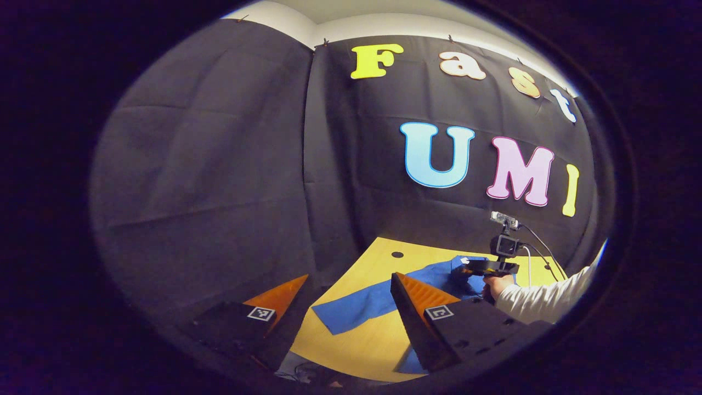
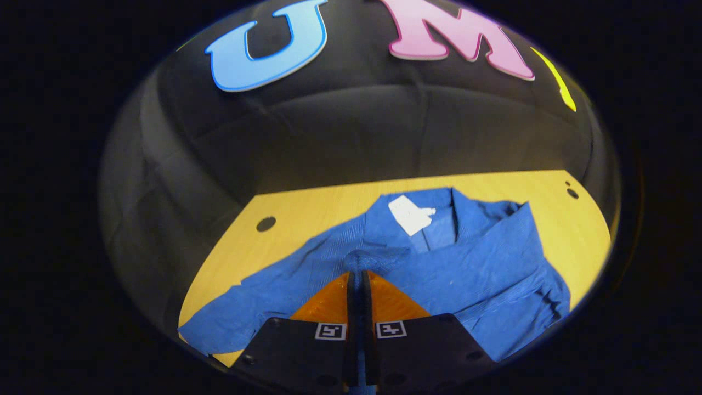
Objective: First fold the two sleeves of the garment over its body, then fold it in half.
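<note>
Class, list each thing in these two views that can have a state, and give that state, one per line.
Left gripper: open, held above the table, gripping nothing.
Right gripper: shut on a pinch of the garment.
Garment: spread on the table, rumpled, one sleeve laid out straight.
White tag: exposed at the collar.
Table: bears the garment.

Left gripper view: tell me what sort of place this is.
Probably a staged recording booth, not a home: black cloth wall, a bare wooden table bearing a blue garment, and a small camera on a stand.

A recording booth is showing here: black cloth wall (image 1: 219, 164) hanging behind a yellow wooden tabletop (image 2: 329, 203) with drilled holes.
</note>
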